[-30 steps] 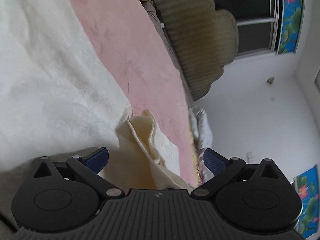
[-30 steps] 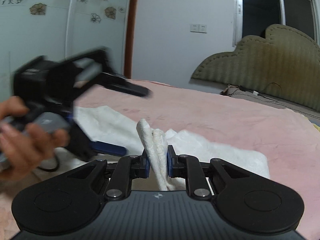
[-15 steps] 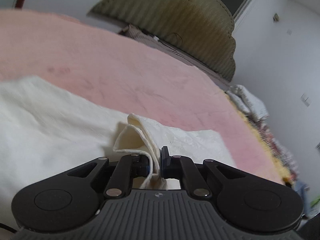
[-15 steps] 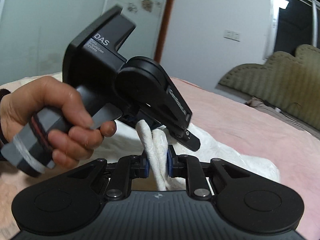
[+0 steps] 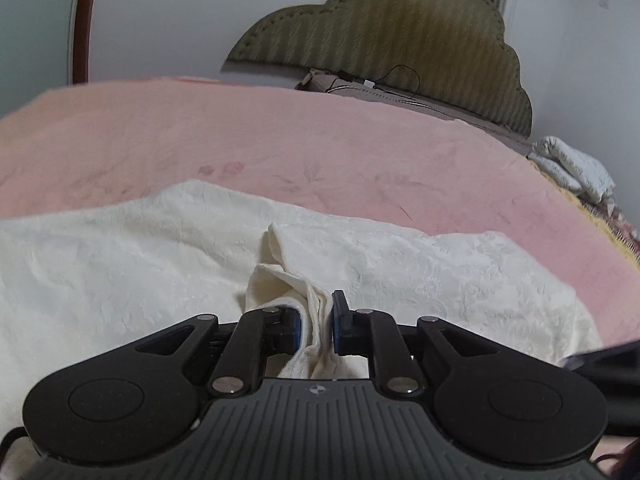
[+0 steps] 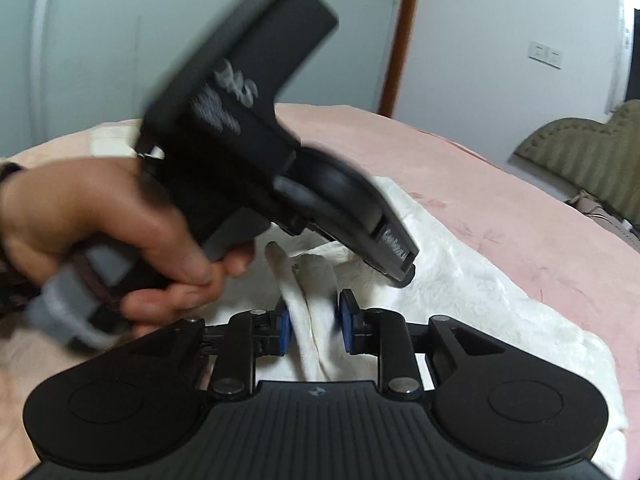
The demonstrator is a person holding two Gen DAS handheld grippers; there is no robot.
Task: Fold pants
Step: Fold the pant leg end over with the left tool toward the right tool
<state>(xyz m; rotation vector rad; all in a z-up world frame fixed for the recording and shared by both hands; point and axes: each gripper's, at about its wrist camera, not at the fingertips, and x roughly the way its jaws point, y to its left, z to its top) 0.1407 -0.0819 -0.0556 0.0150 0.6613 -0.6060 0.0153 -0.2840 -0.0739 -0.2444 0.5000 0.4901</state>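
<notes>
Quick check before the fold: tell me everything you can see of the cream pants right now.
The pants are cream-white with an embossed floral texture, looking like soft woven cloth. They lie spread and rumpled on the pink bedspread. A bunched fold rises between the left gripper, pinched by its pads though the jaws are easing open. Another raised fold stands between the right gripper, whose jaws are opening, its right pad clear of the cloth.
</notes>
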